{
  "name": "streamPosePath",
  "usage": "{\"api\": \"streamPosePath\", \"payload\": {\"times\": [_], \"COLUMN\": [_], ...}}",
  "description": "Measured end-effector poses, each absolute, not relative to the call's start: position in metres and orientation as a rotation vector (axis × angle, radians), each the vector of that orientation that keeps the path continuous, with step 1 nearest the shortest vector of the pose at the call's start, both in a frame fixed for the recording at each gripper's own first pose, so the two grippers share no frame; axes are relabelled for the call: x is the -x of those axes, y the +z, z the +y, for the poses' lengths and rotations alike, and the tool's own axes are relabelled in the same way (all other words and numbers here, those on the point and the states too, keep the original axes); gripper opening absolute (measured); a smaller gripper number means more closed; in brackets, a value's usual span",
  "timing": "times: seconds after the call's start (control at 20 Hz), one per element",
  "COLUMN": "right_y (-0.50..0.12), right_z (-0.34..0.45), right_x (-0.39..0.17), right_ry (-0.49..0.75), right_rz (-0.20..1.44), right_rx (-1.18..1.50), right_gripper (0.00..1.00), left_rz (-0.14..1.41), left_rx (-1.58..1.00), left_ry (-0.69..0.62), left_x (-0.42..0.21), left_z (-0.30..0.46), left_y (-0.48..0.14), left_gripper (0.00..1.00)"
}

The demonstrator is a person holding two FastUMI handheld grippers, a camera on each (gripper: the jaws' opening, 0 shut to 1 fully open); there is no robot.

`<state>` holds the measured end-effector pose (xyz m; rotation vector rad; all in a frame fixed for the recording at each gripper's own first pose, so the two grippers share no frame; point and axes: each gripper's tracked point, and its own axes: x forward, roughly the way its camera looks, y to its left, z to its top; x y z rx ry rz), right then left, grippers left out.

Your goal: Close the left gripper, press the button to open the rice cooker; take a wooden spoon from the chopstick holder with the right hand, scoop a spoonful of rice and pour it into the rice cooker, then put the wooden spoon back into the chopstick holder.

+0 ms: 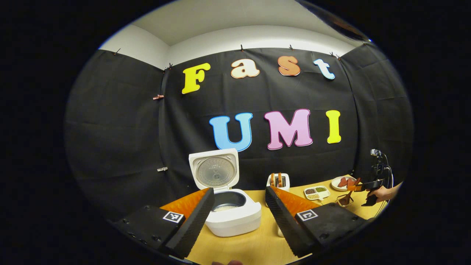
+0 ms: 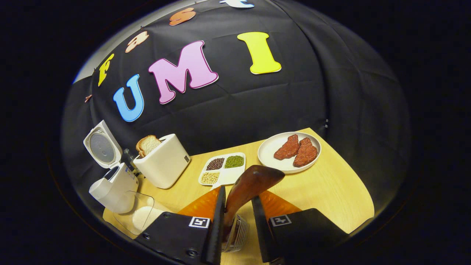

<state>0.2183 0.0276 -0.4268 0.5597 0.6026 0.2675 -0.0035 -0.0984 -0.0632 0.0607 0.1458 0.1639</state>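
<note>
Left tongs (image 1: 239, 217) spread wide, holding nothing, above table (image 1: 257, 243). Rice cooker (image 1: 230, 211) at 12 o'clock of them, lid up, rice in pot. Right tongs (image 2: 237, 217) closed on handle of wooden spoon (image 2: 250, 184), bowl end up, over chopstick holder (image 2: 235, 232). Rice container (image 2: 141, 217) at 9 o'clock.

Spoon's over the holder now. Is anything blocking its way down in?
Nothing visible. The right hand-held gripper holds the spoon directly above the wire holder, with the spoon's lower end already at its mouth; the gripper's fingers hide the holder's inside.
</note>
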Motion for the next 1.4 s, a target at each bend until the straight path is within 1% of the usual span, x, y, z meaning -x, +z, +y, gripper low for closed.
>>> {"api": "streamPosePath", "payload": {"times": [0.05,0.1,0.15,0.35,0.45,0.5,0.55,0.65,0.7,0.75,1.1,1.25,1.4], "right_y": [-0.425,-0.420,-0.419,-0.422,-0.432,-0.426,-0.434,-0.431,-0.431,-0.431,-0.357,-0.311,-0.270], "right_z": [0.030,0.031,0.038,0.062,0.071,0.065,0.067,0.063,0.061,0.058,0.040,0.046,0.071], "right_x": [-0.217,-0.212,-0.206,-0.183,-0.174,-0.175,-0.181,-0.180,-0.180,-0.181,-0.189,-0.183,-0.175], "right_ry": [0.262,0.267,0.280,0.335,0.337,0.316,0.302,0.280,0.267,0.251,0.232,0.260,0.315], "right_rz": [0.601,0.598,0.599,0.627,0.655,0.637,0.651,0.662,0.667,0.669,0.547,0.489,0.442], "right_rx": [-0.568,-0.572,-0.574,-0.544,-0.514,-0.521,-0.524,-0.547,-0.559,-0.564,-0.563,-0.554,-0.539], "right_gripper": [0.39,0.24,0.34,0.34,0.34,0.24,0.27,0.23,0.23,0.18,0.17,0.17,0.17], "left_rz": [0.153,0.157,0.159,0.166,0.160,0.158,0.159,0.159,0.159,0.160,0.144,0.122,0.112], "left_rx": [-0.057,-0.050,-0.044,-0.041,-0.037,-0.035,-0.037,-0.044,-0.044,-0.041,-0.010,-0.002,-0.007], "left_ry": [0.172,0.176,0.177,0.169,0.168,0.167,0.166,0.163,0.162,0.162,0.131,0.108,0.078], "left_x": [0.007,0.009,0.009,0.011,0.009,0.008,0.010,0.012,0.014,0.016,0.014,0.009,0.005], "left_z": [-0.095,-0.093,-0.093,-0.086,-0.081,-0.078,-0.075,-0.069,-0.066,-0.063,-0.042,-0.035,-0.031], "left_y": [-0.066,-0.067,-0.068,-0.071,-0.069,-0.068,-0.069,-0.069,-0.069,-0.070,-0.070,-0.066,-0.067], "left_gripper": [0.96,0.96,0.96,0.96,0.96,0.96,0.96,0.96,0.96,0.96,0.96,0.96,0.96]}}
